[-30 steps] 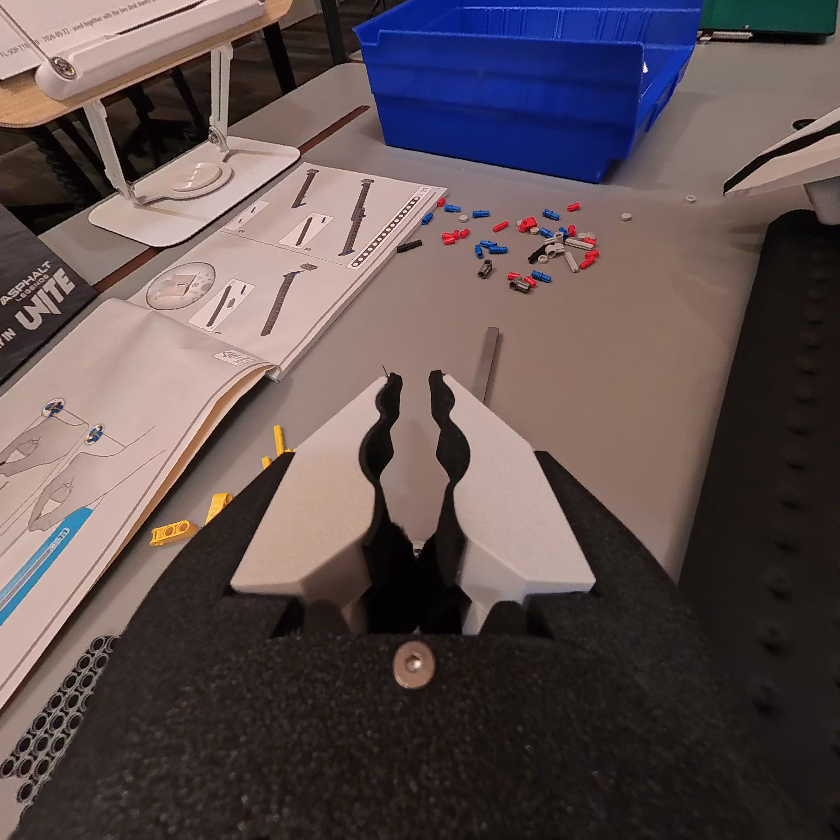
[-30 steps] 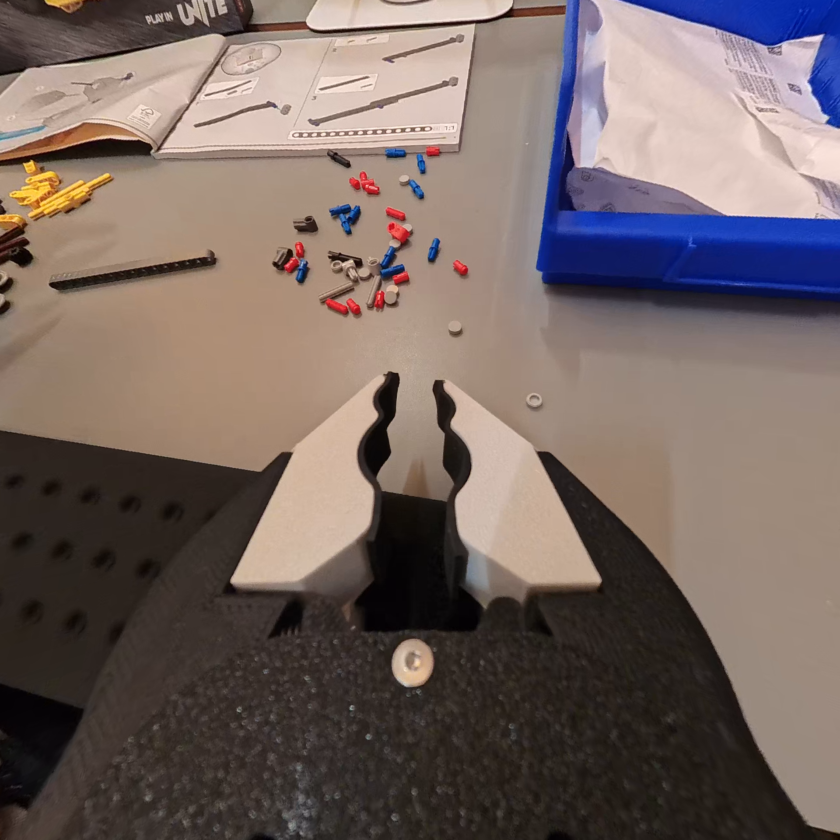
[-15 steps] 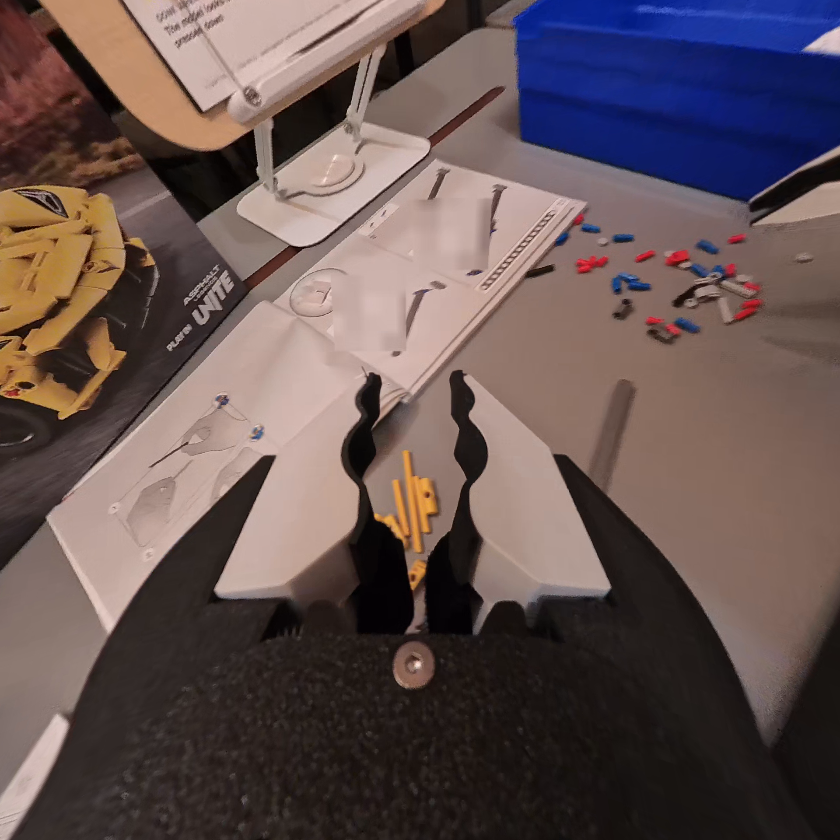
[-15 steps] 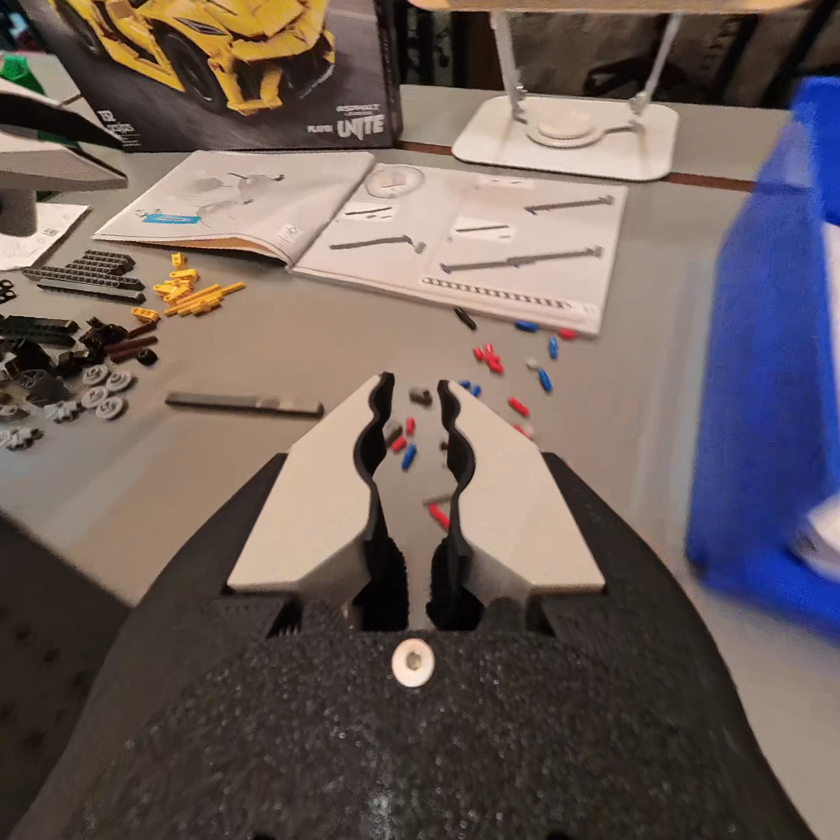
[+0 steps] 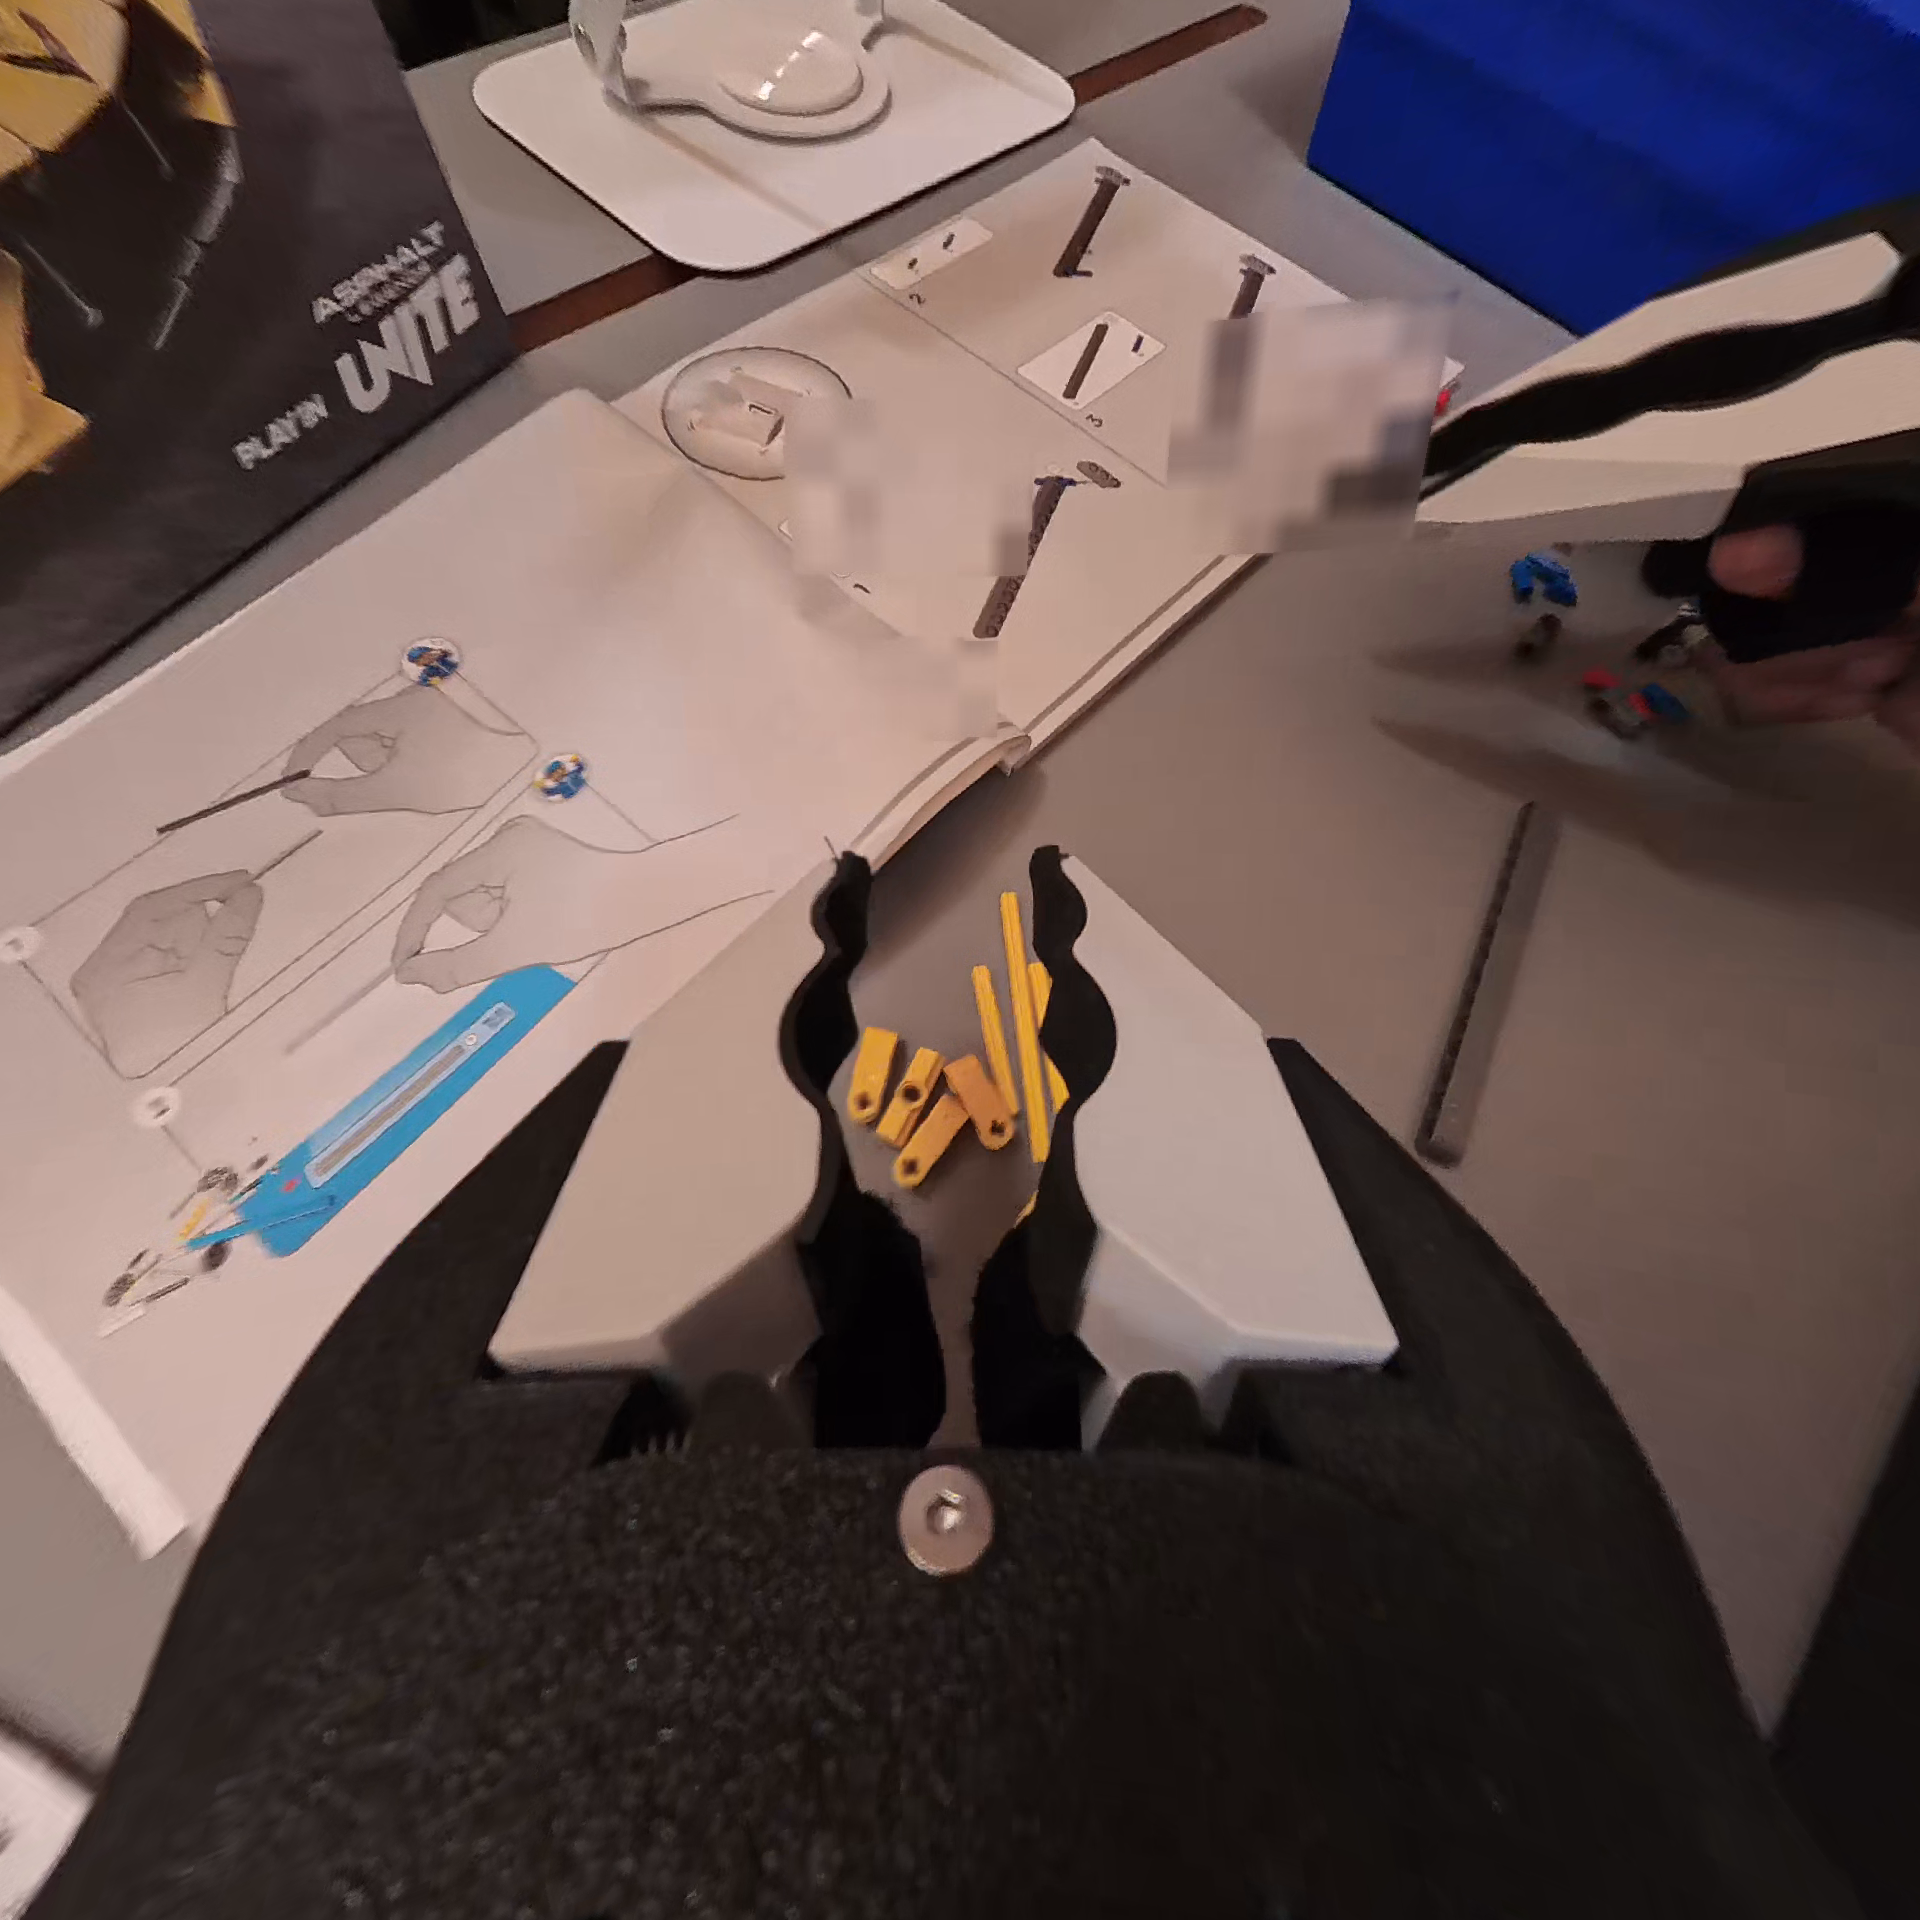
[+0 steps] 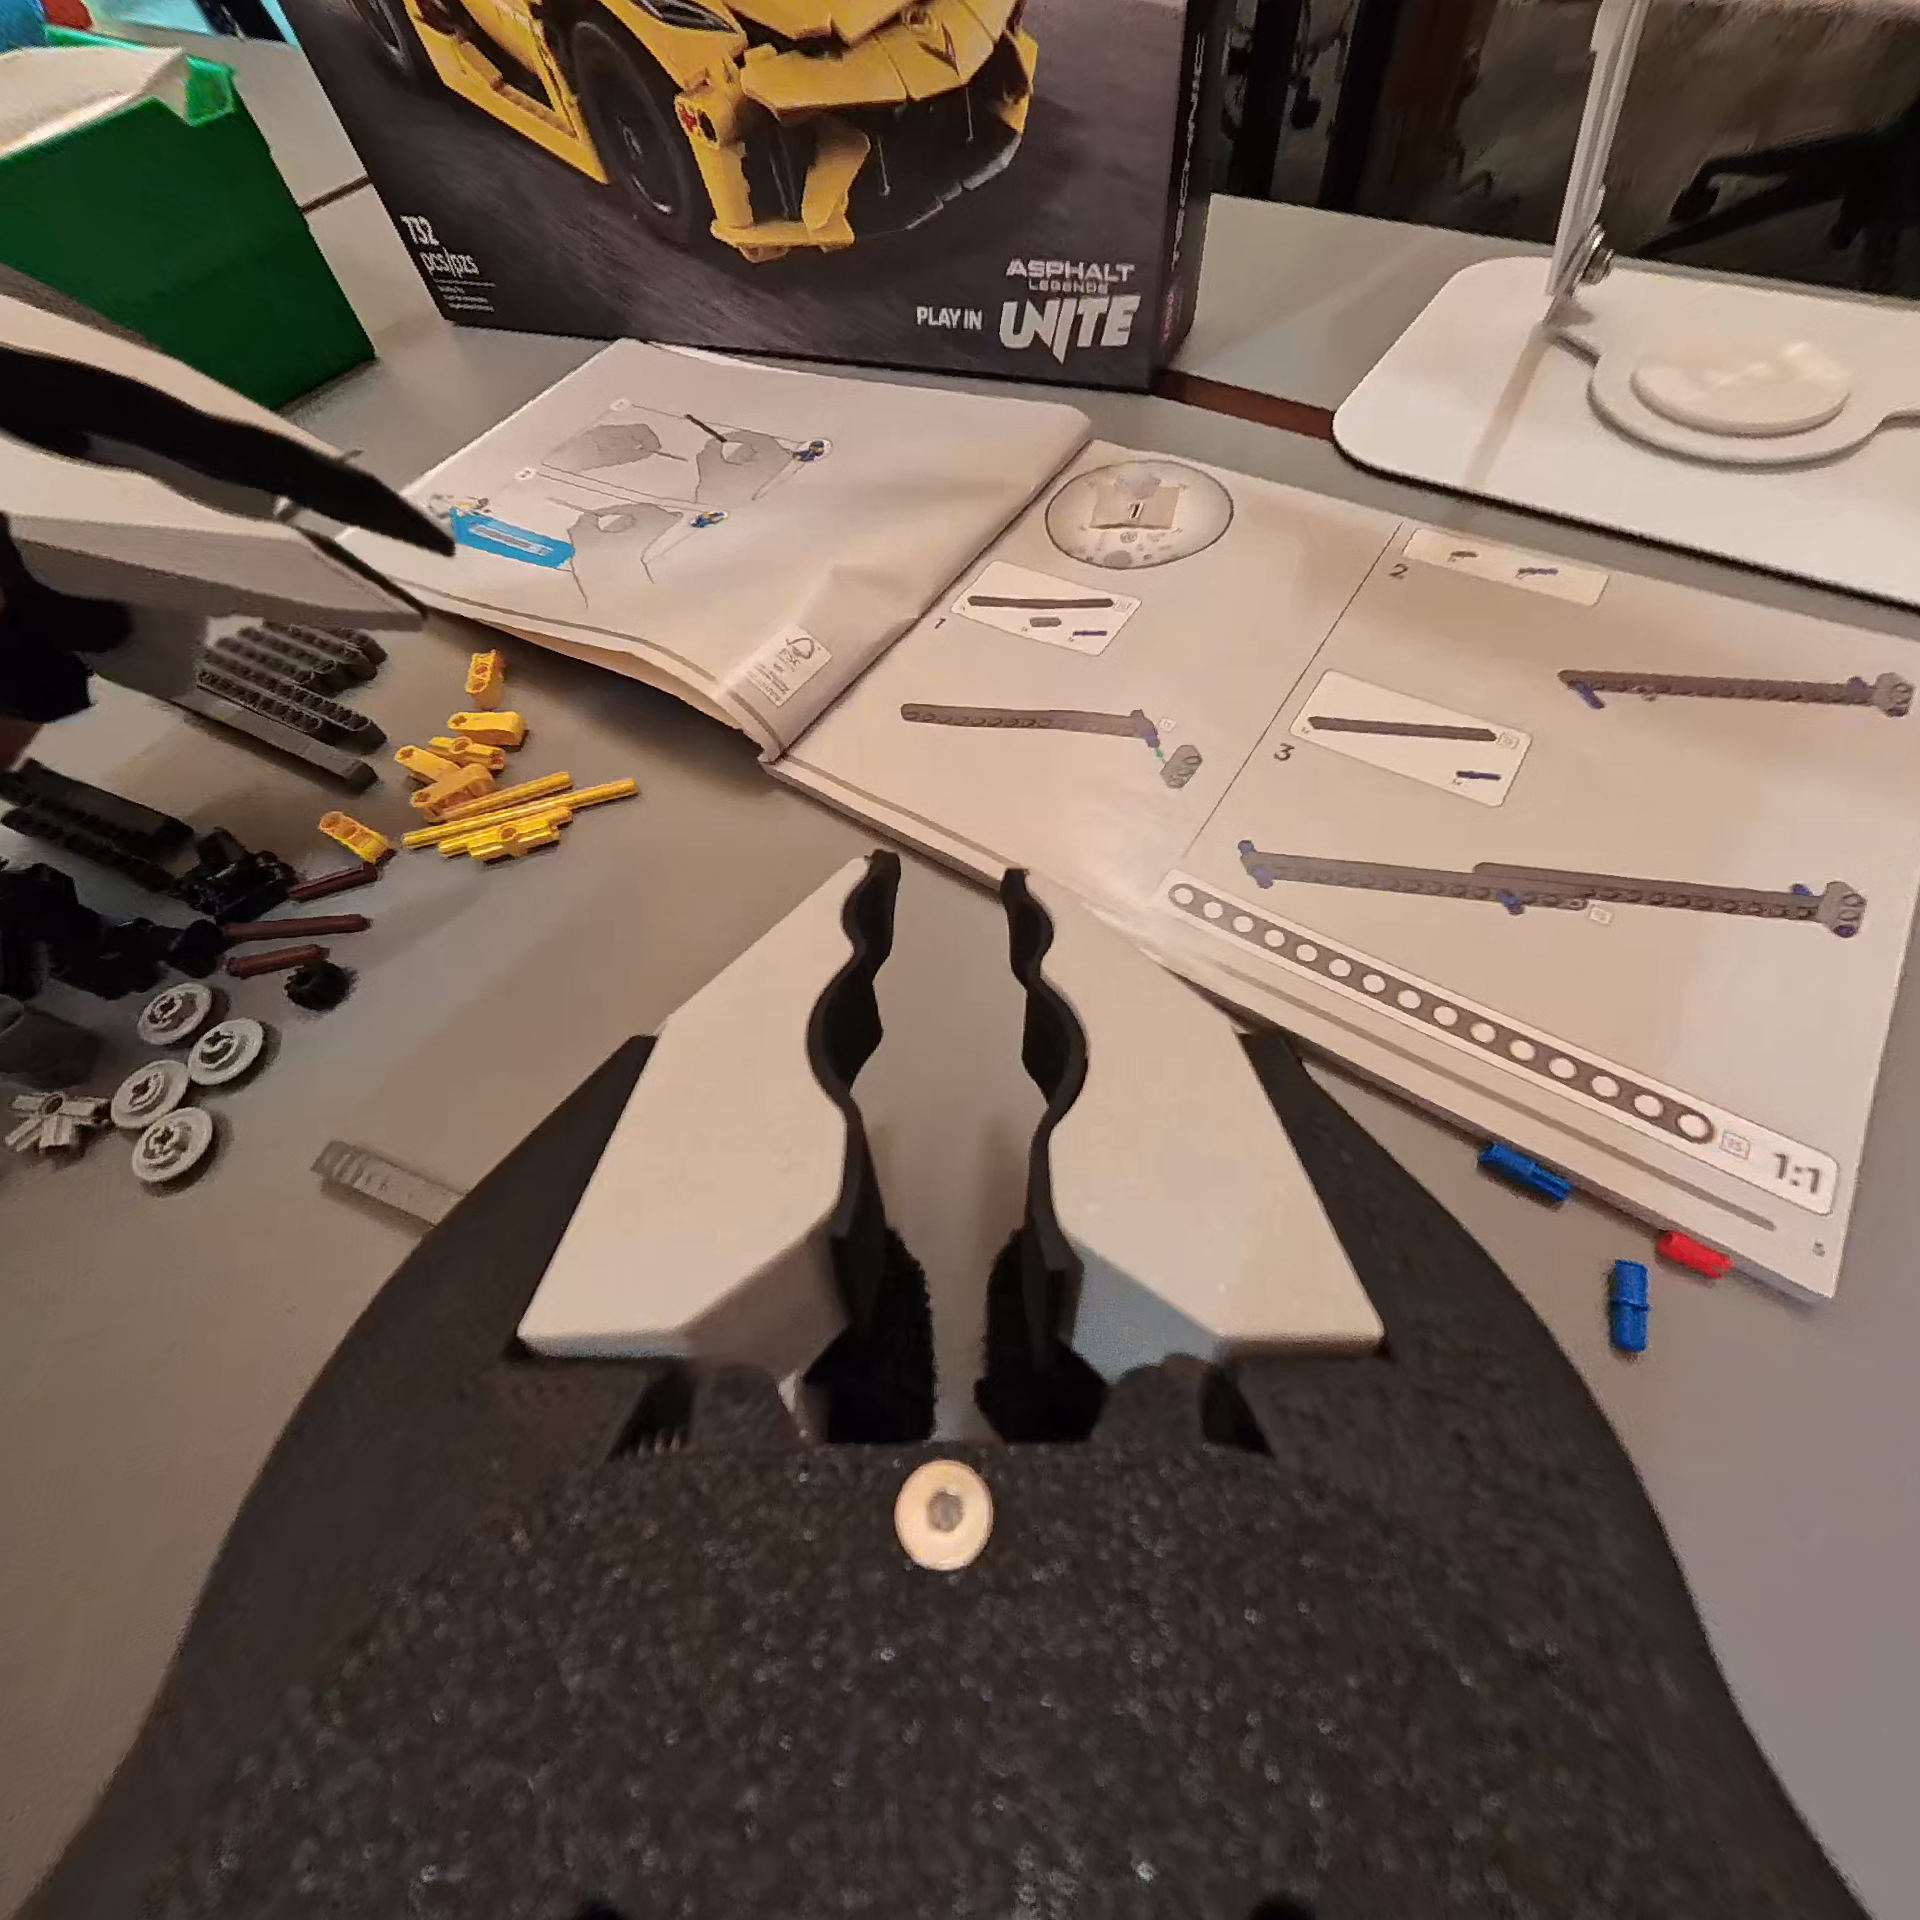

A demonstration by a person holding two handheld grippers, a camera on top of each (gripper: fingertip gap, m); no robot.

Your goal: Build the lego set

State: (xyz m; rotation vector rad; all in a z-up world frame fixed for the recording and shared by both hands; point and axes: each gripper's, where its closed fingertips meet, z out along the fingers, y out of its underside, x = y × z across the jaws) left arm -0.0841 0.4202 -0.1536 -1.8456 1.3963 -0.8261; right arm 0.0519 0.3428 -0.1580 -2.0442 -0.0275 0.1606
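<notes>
The yellow pieces [image 5: 961,1081], short connectors and thin rods, lie in a loose heap on the grey table [image 5: 1299,935], and the left gripper [image 5: 945,862] sits right over them with its jaws apart, nothing held, so the heap shows in the gap between its fingers. In the right wrist view the same yellow heap [image 6: 488,774] lies near the lower left edge of the open instruction booklet [image 6: 935,540], with black beams [image 6: 281,675], dark brown rods [image 6: 296,925] and grey round discs [image 6: 177,1070] spread out to its left. A long dark grey beam [image 5: 1481,987] lies alone on the table to the right of the left gripper. The right gripper [image 6: 940,878] hangs over bare table just in front of the booklet, its jaws also apart and empty. A few blue and red pins [image 6: 1621,1247] lie by the booklet's near right corner. Behind the booklet stands the set's box [image 6: 790,177] (a yellow car pictured on it), with a white stand base [image 6: 1621,416] to its right and a green bin [image 6: 156,229] to its left. A blue bin [image 5: 1621,135] shows at the upper right of the left wrist view.
</notes>
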